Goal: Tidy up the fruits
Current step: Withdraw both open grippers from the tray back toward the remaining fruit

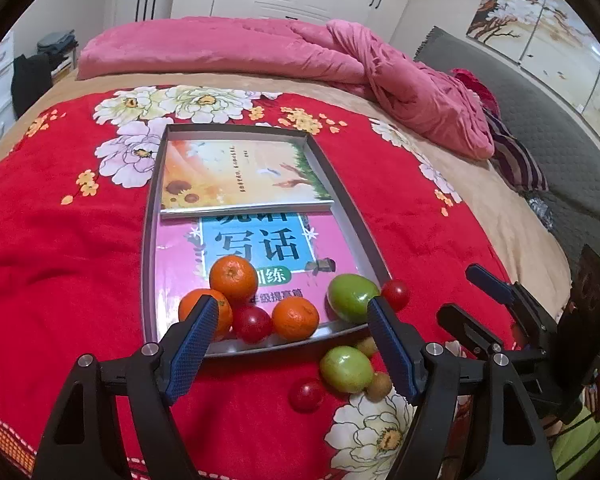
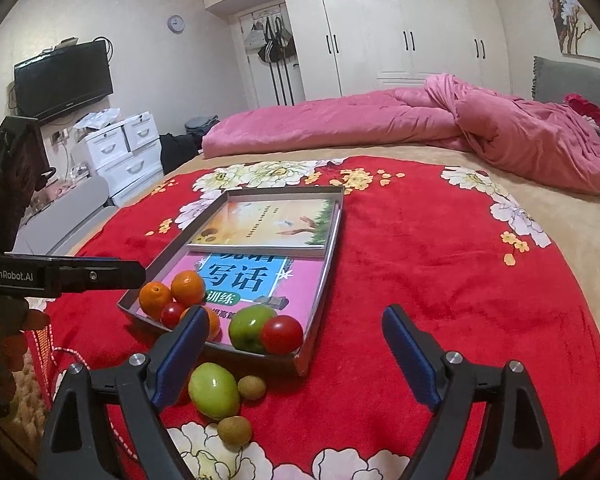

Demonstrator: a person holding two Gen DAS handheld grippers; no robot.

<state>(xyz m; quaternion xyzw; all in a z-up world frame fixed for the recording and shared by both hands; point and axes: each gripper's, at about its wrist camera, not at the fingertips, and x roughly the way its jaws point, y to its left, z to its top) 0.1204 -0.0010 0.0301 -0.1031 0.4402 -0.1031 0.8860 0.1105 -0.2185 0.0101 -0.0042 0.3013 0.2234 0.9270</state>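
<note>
A shallow grey tray (image 1: pixel 147 240) (image 2: pixel 325 276) lies on the red flowered blanket with two books in it. At its near end sit three oranges (image 1: pixel 234 278) (image 2: pixel 188 288), a small tomato (image 1: pixel 252 323), a green apple (image 1: pixel 352 298) (image 2: pixel 250 328) and a larger tomato (image 1: pixel 395 294) (image 2: pixel 282 334). On the blanket in front of the tray lie another green apple (image 1: pixel 346 369) (image 2: pixel 214 390), a tomato (image 1: pixel 306 395) and two kiwis (image 1: pixel 379 385) (image 2: pixel 235 432). My left gripper (image 1: pixel 292 308) hovers open above the tray's near edge, holding nothing. My right gripper (image 2: pixel 295 315) (image 1: pixel 462 292) is open and empty too.
The blanket (image 2: pixel 440 280) covers a bed, with a rumpled pink quilt (image 2: pixel 500 132) at the far side. White drawers (image 2: pixel 120 152) and a wall television (image 2: pixel 64 80) stand off the left edge. The left tool's black body (image 2: pixel 60 276) juts in from the left.
</note>
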